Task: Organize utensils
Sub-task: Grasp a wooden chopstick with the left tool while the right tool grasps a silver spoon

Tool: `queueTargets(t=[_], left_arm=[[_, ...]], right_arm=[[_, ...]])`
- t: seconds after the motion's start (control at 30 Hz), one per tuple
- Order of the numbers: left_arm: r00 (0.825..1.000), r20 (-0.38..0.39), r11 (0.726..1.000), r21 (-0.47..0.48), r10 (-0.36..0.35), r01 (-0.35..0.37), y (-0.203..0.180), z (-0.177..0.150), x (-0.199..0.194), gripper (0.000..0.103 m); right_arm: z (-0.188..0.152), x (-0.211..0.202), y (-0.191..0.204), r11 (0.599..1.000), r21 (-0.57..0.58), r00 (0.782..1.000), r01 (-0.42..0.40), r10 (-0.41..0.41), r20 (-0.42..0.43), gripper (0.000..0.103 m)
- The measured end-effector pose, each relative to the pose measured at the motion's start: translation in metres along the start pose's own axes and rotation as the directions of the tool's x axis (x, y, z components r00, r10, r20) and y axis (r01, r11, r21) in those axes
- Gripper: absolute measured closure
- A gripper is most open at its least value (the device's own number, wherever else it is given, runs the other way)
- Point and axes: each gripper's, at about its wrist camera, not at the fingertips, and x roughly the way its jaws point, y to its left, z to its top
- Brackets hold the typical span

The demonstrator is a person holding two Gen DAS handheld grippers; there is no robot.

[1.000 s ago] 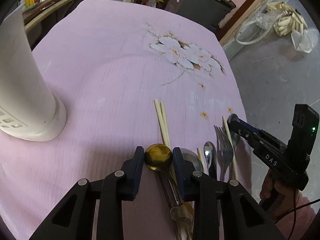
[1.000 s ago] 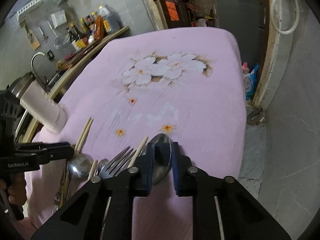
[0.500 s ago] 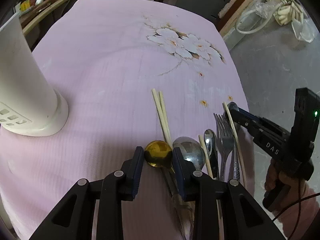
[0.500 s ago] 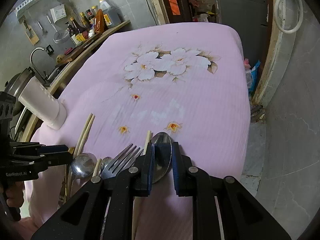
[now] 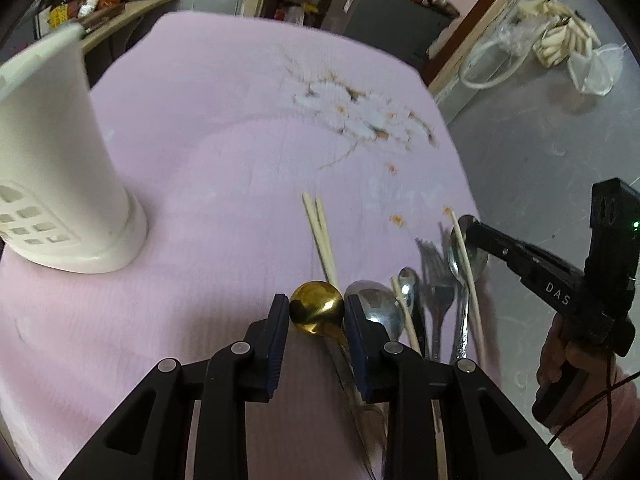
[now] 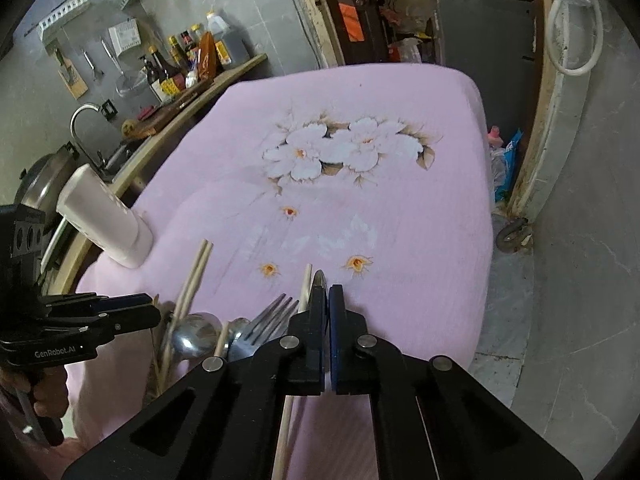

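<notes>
Lower centre, the left gripper [image 5: 316,316] pinches a gold spoon [image 5: 317,307] by its bowl. The right gripper [image 6: 327,300], jaws pressed together, clamps a steel spoon [image 6: 319,279] edgewise, likely for lifting. The white holder [image 5: 60,160], upper left, presumably awaits them.

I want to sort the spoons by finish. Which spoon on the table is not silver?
The gold spoon, whose round bowl sits between the left gripper's fingers. The big spoon beside it and the small spoon are silver steel.
</notes>
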Motion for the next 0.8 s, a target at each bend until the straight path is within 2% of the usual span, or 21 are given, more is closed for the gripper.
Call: queueTargets(t=[0.2, 0.27, 0.43, 0.57, 0.67, 0.73, 0.8], left_arm=[[0.996, 0.093, 1.000, 0.027, -0.017, 0.015, -0.006, 0.000, -0.025, 0.077], [0.993, 0.113, 0.999, 0.039, -0.024, 0.019, -0.007, -0.001, -0.031, 0.102], [0.995, 0.097, 1.000, 0.016, -0.024, 0.022, -0.002, -0.002, -0.029, 0.102], [0.991, 0.050, 0.990, -0.064, -0.121, 0.124, 0.009, 0.001, -0.014, 0.101], [0.987, 0.026, 0.983, -0.092, -0.158, 0.160, 0.010, 0.008, -0.001, 0.097], [0.990, 0.021, 0.986, -0.088, -0.140, 0.141, 0.008, 0.010, 0.007, 0.090], [0.994, 0.014, 0.990, -0.098, -0.105, 0.106, 0.007, 0.013, 0.013, 0.087]], right_arm=[[0.003, -0.026, 0.011, 1.000, -0.010, 0.997, 0.014, -0.013, 0.078, 0.101], [0.005, -0.030, 0.016, 1.000, -0.025, 0.996, 0.011, -0.009, 0.086, 0.101], [0.001, -0.027, 0.033, 0.998, -0.056, 0.998, 0.005, -0.001, 0.070, 0.101], [-0.001, -0.020, 0.033, 0.998, -0.050, 0.998, 0.039, -0.037, 0.049, 0.101], [-0.002, -0.018, 0.023, 0.998, -0.016, 0.997, 0.057, -0.056, 0.045, 0.101], [-0.003, -0.016, 0.016, 0.998, 0.010, 0.997, 0.058, -0.058, 0.042, 0.101], [-0.003, -0.016, 0.011, 0.998, 0.026, 0.997, 0.060, -0.061, 0.045, 0.101]])
